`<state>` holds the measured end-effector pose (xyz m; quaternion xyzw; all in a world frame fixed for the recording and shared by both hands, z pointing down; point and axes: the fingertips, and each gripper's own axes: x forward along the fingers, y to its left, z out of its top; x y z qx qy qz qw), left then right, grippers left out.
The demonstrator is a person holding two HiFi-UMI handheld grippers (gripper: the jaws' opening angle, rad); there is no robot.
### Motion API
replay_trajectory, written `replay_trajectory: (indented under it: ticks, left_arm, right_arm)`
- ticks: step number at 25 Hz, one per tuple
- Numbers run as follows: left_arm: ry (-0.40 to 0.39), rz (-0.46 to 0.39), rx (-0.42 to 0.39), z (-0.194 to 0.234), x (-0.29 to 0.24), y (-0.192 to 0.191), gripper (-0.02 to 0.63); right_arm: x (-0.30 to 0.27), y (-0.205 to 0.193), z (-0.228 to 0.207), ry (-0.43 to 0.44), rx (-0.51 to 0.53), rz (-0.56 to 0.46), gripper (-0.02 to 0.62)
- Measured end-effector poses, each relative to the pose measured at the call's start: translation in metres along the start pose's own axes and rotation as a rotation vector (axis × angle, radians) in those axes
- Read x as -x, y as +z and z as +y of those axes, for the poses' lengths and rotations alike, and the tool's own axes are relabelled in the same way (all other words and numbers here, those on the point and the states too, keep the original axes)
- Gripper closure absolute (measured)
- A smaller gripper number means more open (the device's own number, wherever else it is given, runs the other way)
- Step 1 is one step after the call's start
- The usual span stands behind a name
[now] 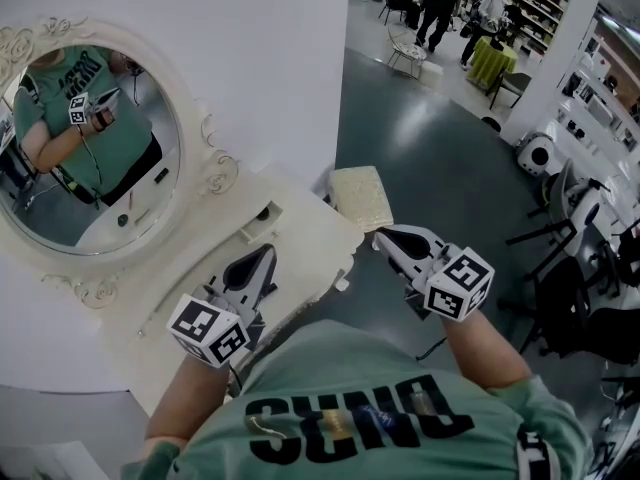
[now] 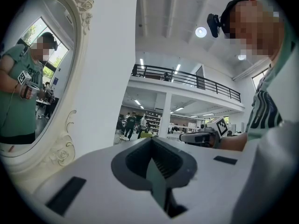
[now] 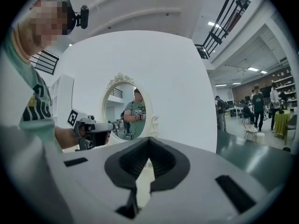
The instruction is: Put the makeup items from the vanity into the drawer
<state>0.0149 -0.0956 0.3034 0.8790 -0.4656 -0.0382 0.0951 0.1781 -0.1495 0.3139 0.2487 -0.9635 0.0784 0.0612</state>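
In the head view a white vanity (image 1: 300, 238) with an oval mirror (image 1: 90, 148) stands against the wall at the left. I make out no makeup item on its visible top. Two small dark things (image 1: 123, 220) show only in the mirror's reflection. My left gripper (image 1: 268, 252) hovers over the vanity top, its jaws meeting at the tip with nothing between them. My right gripper (image 1: 381, 236) is held beyond the vanity's right corner, also shut and empty. Each gripper view shows its own tip closed, left (image 2: 150, 140) and right (image 3: 149, 139), and the other gripper level beside it.
A cream cushioned stool (image 1: 360, 196) stands just past the vanity's right corner, near the right gripper. A dark recess (image 1: 262, 214) sits in the vanity top. Behind lies an open hall with a grey floor (image 1: 440, 158), people, chairs and shelves.
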Motion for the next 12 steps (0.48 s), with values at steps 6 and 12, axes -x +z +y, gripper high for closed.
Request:
replay_trajectory:
  ticks: [6,12]
  left_arm:
    - [0.002,0.001,-0.002,0.0004,0.0021,-0.0006,0.611]
    - [0.009,-0.002,-0.003,0.0019,0.0041,-0.0012,0.611]
  right_arm:
    - [-0.0011,-0.0005,0.0033,0.006,0.008,0.002,0.586]
    - [-0.0012,-0.0024,0.0051,0.01,0.009,0.001,0.586]
